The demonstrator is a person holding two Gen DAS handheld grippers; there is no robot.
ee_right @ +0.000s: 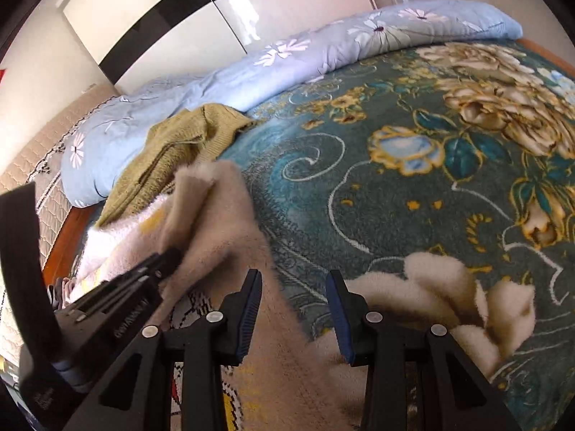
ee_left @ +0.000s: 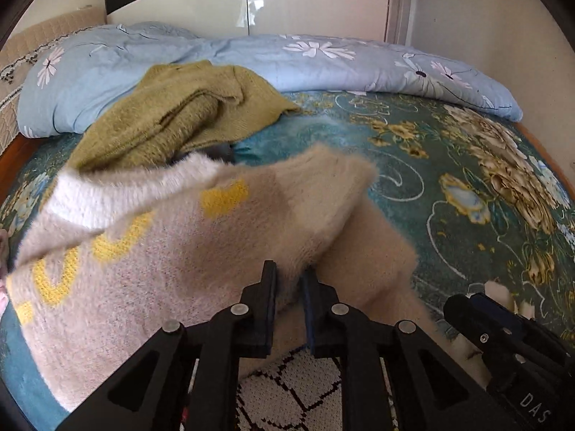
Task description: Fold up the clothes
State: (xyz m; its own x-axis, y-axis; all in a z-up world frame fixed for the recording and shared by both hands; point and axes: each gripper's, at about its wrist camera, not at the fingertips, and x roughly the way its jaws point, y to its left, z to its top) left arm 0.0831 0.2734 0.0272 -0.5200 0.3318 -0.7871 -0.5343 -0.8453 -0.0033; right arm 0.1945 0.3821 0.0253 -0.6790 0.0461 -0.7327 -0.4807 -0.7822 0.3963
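- Beige sweater (ee_left: 172,258) with yellow letters lies bunched on the bed (ee_left: 449,186) at the near edge, one flap lifted and mid-fold.
- Left tool (ee_left: 289,276): narrow gap, fuzzy sweater edge sits between the pads; a firm clamp can't be told, looks loose.
- Right tool (ee_right: 293,287): apart, nothing pinched; sweater fabric lies under and between the pads, a sleeve bunch (ee_right: 449,298) just to its right.
- Green sweater (ee_left: 172,115) heaps toward the far left of the bed, against the blue quilt (ee_left: 323,61), touching the beige one's far side.
- Risk: the left tool's slack hold lets the flap slip, so the fold lands crooked.
- Risk: thick pile may drag the layer below, bunching the fold.
- Risk: flap may land on the green sweater, tangling the two.
- Risk: sleeve bunch stays crumpled unless spread.
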